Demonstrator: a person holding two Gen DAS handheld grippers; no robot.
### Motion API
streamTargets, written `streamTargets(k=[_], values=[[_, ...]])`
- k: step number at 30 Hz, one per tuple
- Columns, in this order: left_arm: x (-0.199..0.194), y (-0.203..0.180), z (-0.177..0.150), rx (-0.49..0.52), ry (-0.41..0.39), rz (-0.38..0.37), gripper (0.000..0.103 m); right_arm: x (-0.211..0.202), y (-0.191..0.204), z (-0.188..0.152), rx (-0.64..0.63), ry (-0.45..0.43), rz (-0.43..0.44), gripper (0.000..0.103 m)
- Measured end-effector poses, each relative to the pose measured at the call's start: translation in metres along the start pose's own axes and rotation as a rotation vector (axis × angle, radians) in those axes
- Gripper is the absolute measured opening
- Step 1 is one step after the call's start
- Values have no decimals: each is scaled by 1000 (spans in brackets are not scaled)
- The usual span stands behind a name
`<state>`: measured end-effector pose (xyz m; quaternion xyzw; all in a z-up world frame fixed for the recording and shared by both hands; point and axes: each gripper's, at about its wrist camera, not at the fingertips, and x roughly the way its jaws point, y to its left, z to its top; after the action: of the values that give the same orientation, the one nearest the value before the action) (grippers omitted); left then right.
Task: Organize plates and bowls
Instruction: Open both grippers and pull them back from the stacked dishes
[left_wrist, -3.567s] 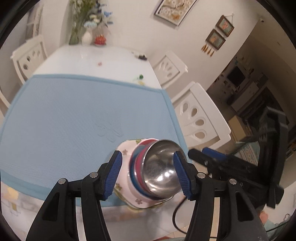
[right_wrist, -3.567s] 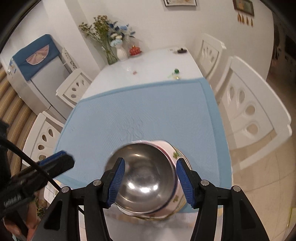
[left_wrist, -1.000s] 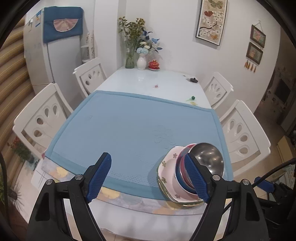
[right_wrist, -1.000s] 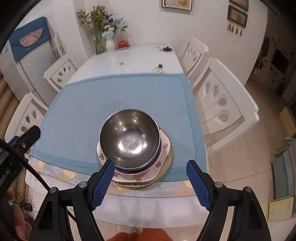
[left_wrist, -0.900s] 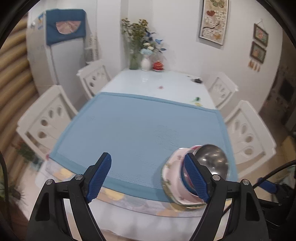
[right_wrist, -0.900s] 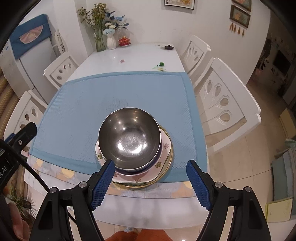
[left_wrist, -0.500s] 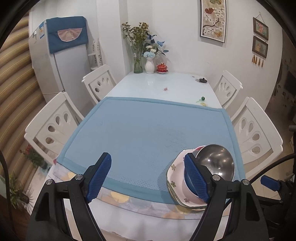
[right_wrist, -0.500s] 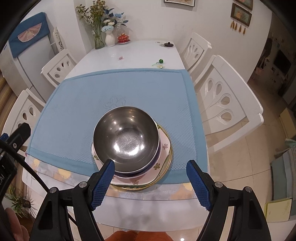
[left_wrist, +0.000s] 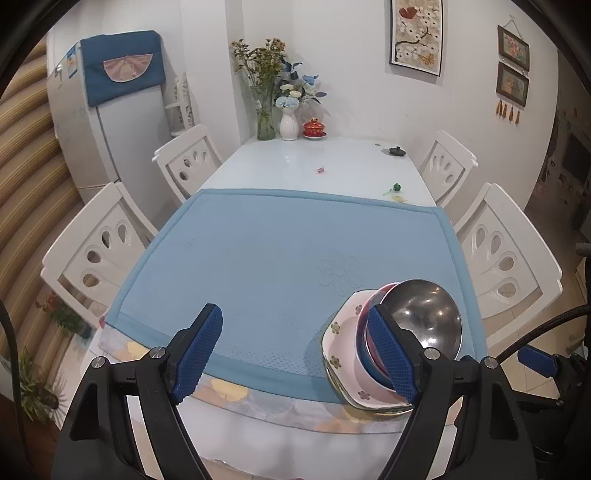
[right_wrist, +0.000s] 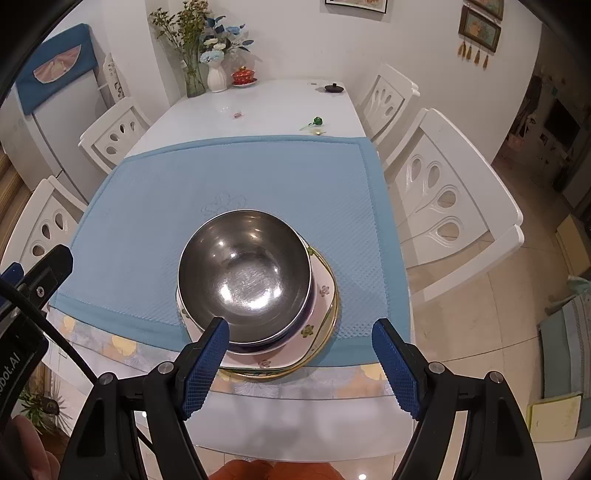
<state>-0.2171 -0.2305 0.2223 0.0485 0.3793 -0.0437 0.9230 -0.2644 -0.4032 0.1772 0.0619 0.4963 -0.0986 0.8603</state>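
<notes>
**Both grippers spread and empty above the stack**

Our left gripper (left_wrist: 295, 350) and right gripper (right_wrist: 301, 365) hold their fingers wide apart, pinching nothing. On the blue mat (right_wrist: 236, 177), at its near right corner, sits the stack: steel bowl (right_wrist: 243, 277) nested on the flowered plate (right_wrist: 321, 291). We judge the stack could slide off, since it overhangs the mat's near edge. Only our right view shows that overhang; only our left shows the stack's side.

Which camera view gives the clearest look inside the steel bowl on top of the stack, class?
The right wrist view: it looks almost straight down into the steel bowl, showing its whole rim and shiny bottom. The left wrist view shows the bowl from the side at the frame's lower right, partly hidden behind a blue finger pad.
</notes>
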Motion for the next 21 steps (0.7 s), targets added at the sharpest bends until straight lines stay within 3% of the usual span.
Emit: streamTargets(k=[21], values=[[5,-4,-3,22,25,-19,80,-1,-1,2,-2,-15,-2,78]])
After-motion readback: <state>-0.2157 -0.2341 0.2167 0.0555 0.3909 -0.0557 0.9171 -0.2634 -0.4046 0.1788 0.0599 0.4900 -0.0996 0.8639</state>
